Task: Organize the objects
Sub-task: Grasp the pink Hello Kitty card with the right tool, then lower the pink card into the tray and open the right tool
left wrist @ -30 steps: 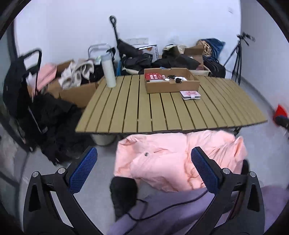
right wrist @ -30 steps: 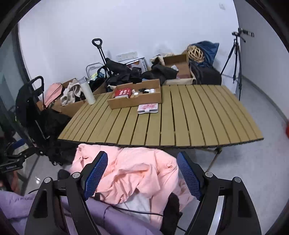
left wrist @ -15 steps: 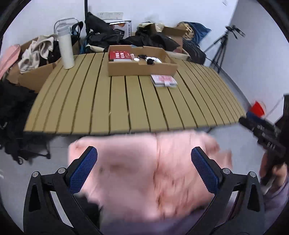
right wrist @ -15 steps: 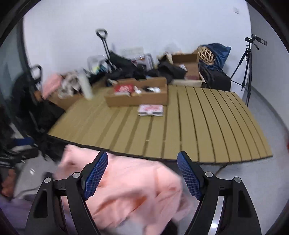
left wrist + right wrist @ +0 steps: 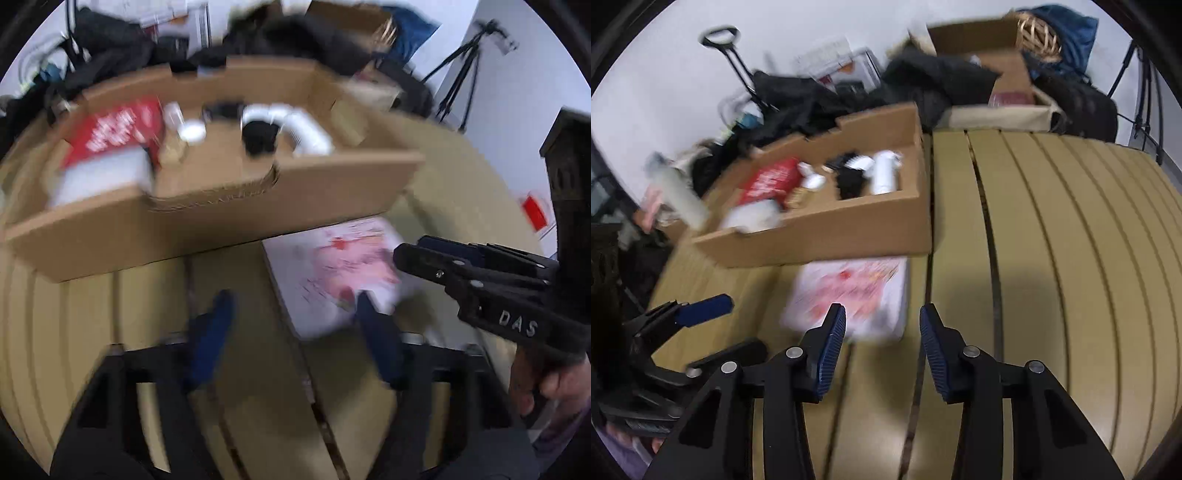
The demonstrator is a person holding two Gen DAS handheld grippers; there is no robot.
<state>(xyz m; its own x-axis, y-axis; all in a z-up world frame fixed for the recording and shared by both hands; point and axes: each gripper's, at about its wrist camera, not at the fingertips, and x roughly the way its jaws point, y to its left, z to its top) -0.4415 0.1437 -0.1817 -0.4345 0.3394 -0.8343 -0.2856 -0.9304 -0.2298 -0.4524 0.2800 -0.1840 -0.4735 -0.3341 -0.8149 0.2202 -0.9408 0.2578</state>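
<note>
Right wrist view shows both tools, right tool (image 5: 882,325) and left tool (image 5: 295,321), open and empty near the booklet (image 5: 849,295), so either could shove it under the box (image 5: 827,236).

Motion blur: pink packet (image 5: 340,273) print unreadable, box (image 5: 221,206) contents smeared.

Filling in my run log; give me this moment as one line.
left gripper: open, empty | right gripper: open, empty | pink-and-white packet: flat on slatted table, before cardboard box | phase: approach
</note>
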